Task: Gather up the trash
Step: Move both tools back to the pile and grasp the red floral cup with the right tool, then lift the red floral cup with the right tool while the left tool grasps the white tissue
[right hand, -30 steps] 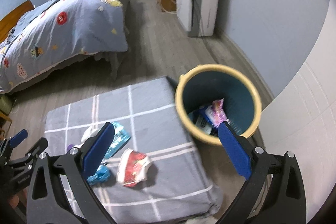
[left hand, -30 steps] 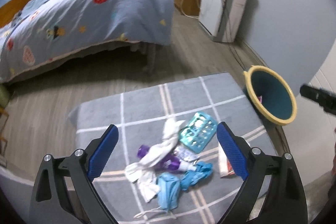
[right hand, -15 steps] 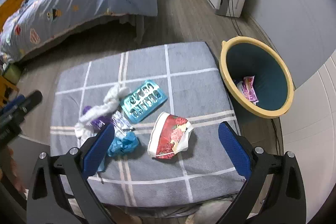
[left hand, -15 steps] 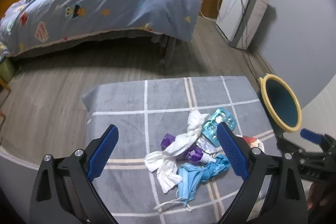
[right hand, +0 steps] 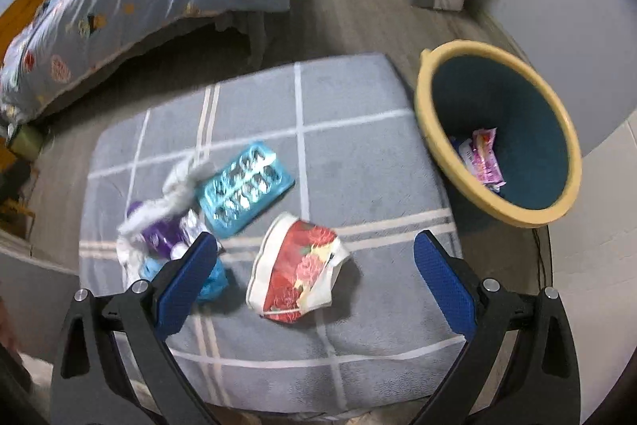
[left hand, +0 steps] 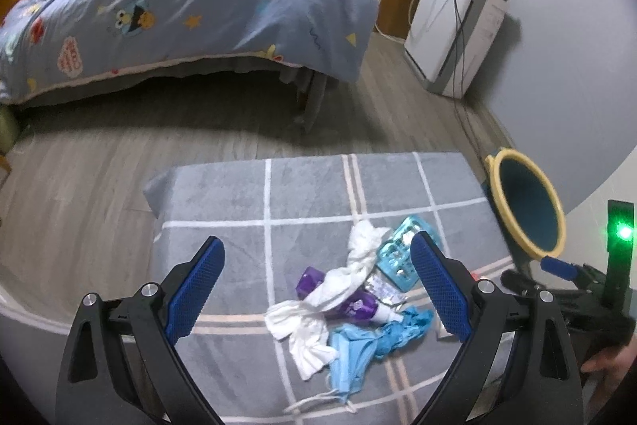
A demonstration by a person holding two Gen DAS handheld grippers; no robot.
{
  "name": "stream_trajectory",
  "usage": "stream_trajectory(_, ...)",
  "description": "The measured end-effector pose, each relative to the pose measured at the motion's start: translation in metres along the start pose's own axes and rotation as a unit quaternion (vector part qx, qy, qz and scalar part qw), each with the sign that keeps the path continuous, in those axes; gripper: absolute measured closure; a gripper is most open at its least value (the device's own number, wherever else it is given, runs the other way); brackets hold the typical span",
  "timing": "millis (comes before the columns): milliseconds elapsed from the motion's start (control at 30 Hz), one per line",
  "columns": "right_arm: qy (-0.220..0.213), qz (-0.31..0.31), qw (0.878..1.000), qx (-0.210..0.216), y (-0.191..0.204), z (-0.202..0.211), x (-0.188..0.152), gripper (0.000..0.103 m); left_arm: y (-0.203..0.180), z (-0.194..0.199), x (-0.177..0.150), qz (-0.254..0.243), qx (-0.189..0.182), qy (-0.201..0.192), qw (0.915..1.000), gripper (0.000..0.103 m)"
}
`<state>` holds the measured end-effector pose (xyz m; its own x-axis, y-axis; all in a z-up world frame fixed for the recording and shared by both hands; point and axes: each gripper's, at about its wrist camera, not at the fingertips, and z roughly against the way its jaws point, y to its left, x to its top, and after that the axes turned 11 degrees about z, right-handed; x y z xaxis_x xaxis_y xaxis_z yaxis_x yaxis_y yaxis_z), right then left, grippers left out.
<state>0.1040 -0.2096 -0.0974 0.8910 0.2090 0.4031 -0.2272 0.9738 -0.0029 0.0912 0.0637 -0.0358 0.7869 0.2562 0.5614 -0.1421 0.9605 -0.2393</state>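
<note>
My left gripper is spread wide and empty above the pile of trash, and my right gripper is just as wide apart and empty, now hanging straight over the crushed red floral paper cup; a second ago it looked down at the bin instead. The cup lies on its side on the grey checked table, apart from the heap. In the heap I count one white tissue draped over one purple bottle, one blue face mask, one crumpled blue glove and one teal blister pack, all touching or overlapping. Just beside the table's right edge stands one yellow-rimmed bin with a pink wrapper inside. Farther off is the bed, nearer in my left view than before, and a white appliance by the wall.
</note>
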Motion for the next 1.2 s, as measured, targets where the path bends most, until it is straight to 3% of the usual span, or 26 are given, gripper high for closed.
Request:
stream_trajectory(133, 0.021, 0.010, 1.000, 0.010, 0.010, -0.020, -0.006, 0.006, -0.005, -0.013, -0.003, -0.023, 0.015, 0.011, 0.9996, 0.009)
stream_trajectory(333, 0.052, -0.078, 0.995, 0.042, -0.007, -0.043, -0.014, 0.009, -0.008, -0.041, -0.003, -0.045, 0.046, 0.027, 0.9975, 0.009)
stream_trajectory(400, 0.055, -0.109, 0.991, 0.051, -0.019, -0.046, -0.016, 0.021, -0.011, -0.051, -0.005, -0.061, 0.061, 0.034, 0.9957, 0.009)
stream_trajectory(500, 0.061, -0.136, 0.987, 0.059, -0.034, -0.051, -0.018, 0.032, -0.016, -0.061, -0.006, -0.076, 0.063, 0.043, 0.9942, 0.009)
stream_trajectory(633, 0.071, -0.155, 0.982, 0.078, -0.046, -0.056, -0.020, 0.040, -0.018, -0.070, -0.004, -0.070, 0.053, 0.054, 0.9947, 0.009)
stream_trajectory(767, 0.080, -0.134, 0.983, 0.091, -0.039, -0.061, -0.019, 0.047, -0.022, -0.082, -0.004, -0.065, 0.045, 0.066, 0.9947, 0.009)
stream_trajectory(1000, 0.102, -0.094, 0.987, 0.086, -0.020, -0.060, -0.020, 0.087, -0.033, -0.110, -0.020, -0.100, 0.046, 0.107, 0.9881, 0.010)
stream_trajectory(1133, 0.106, -0.046, 0.991, 0.062, -0.007, -0.057, -0.021, 0.092, -0.038, -0.127, -0.029, -0.113, 0.053, 0.136, 0.9827, 0.012)
stream_trajectory(1167, 0.103, -0.046, 0.992, 0.061, -0.006, -0.054, -0.021, 0.092, -0.040, -0.130, -0.030, -0.118, 0.054, 0.142, 0.9813, 0.014)
stream_trajectory(1200, 0.101, -0.045, 0.992, 0.059, -0.007, -0.052, -0.020, 0.093, -0.043, -0.137, -0.034, -0.129, 0.055, 0.156, 0.9777, 0.025)
